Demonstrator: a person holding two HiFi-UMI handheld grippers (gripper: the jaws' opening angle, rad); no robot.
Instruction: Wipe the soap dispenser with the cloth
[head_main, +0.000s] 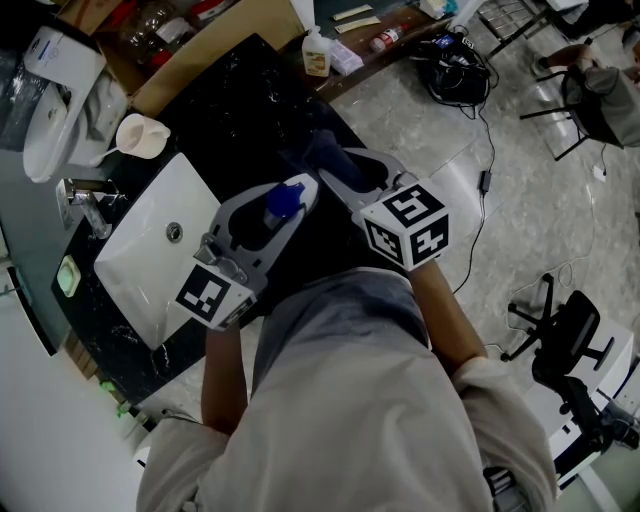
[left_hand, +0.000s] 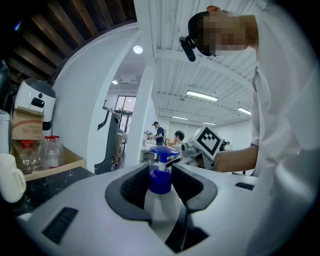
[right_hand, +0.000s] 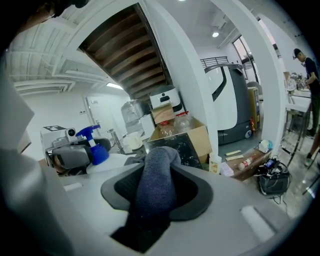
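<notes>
Ok, step in hand = get cloth onto bottle and rub.

Status:
- L gripper (left_hand: 161, 186) is clamped on the soap dispenser (left_hand: 159, 202). 2 pads sit on the clear body just under the blue pump (left_hand: 163, 151), bottle upright.
- From the head view it sits over the black counter (head_main: 232, 112), just beside the white sink (head_main: 128, 278). Can't tell if its base rests on the counter.
- R gripper (right_hand: 159, 194) is closed on the cloth (right_hand: 154, 182). The dark roll is pinched mid-length, with a rounded end poking out past the jaw tips.
- Cloth is near the bottle on its R side, not touching yet afaict.

How to do it well:
1. Hold L rigid. It's your fixture, so don't squeeze harder; the body looks like thin plastic and prob flexes.
2. Lead with the protruding cloth end, not the jaw tips. Hard plastic on the bottle will likely scrape it or twist it in the grip.
3. Exposed area = pump head, neck and whatever body shows past the L pads. Start at the pump top and work down with light strokes.
4. Push toward the L pads, not across them, else the bottle may pivot.
5. Stay off the pump top w/ downward force, or you risk dispensing soap.
6. For the far side, roll the L wrist to present it rather than reaching R around.
</notes>
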